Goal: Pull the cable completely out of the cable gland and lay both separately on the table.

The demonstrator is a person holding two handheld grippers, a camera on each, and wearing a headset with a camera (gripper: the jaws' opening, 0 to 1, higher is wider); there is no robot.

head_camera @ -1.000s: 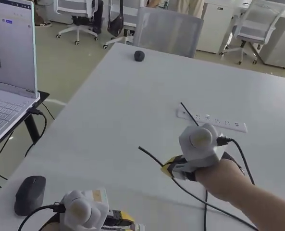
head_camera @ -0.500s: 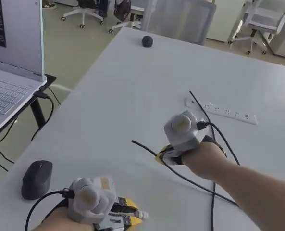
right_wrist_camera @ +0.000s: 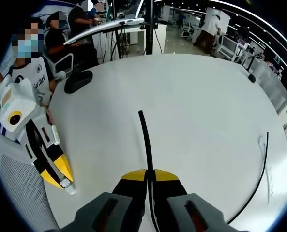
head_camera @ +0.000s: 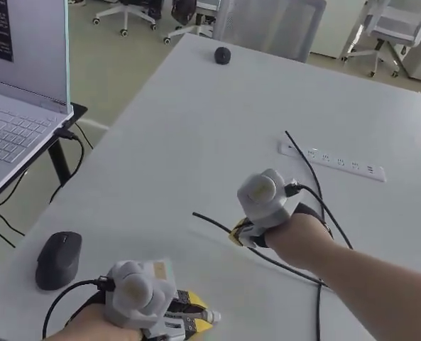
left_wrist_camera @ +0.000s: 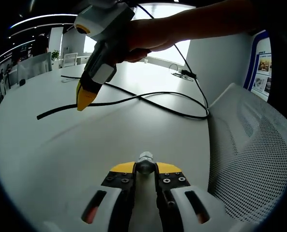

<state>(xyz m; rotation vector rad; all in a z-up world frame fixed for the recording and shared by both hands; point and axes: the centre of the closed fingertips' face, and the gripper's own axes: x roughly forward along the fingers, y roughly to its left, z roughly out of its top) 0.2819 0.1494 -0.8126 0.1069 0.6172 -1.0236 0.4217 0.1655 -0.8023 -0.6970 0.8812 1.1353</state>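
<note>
Cable (right_wrist_camera: 145, 145) straight ahead, tip perhaps raised

Two grippers (head_camera: 201, 317) (head_camera: 236, 237), one cable (head_camera: 211, 222), one cable gland (left_wrist_camera: 144, 163), one mouse (head_camera: 58, 259), one laptop (head_camera: 15, 131).

The desk (head_camera: 196, 128) top is smooth matt white, looks like laminate. The cable (right_wrist_camera: 145, 140) has a black rubbery jacket with a faint sheen. The cable gland (left_wrist_camera: 144, 162) is shiny grey, metal or plastic, can't tell. At 8 o'clock in the head view, the mouse (head_camera: 59, 259) is matt black plastic.
</note>
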